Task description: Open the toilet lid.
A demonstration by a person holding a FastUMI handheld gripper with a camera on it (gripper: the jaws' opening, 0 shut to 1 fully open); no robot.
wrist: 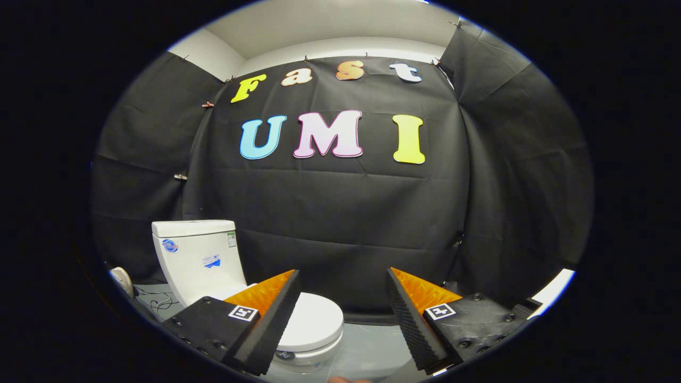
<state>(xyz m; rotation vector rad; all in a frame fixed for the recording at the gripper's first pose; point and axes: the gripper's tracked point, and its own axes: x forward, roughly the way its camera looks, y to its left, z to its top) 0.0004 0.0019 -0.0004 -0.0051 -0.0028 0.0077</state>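
A white toilet stands on the floor, low and to the left ahead of me. Its tank (198,258) rises behind, and its lid (314,319) lies flat and closed over the bowl. My gripper (343,279) is open, its two black and orange fingers spread wide with nothing between them. The left finger (274,314) overlaps the near left part of the lid in the view and hides it. The lid's front edge sits just beyond and below the left fingertip; the gripper appears to hang above the toilet without touching it.
Black cloth walls close the booth behind and on both sides. Grey floor (367,348) runs to the right of the bowl. A cable (162,304) and a small round white object (123,279) lie on the floor left of the tank.
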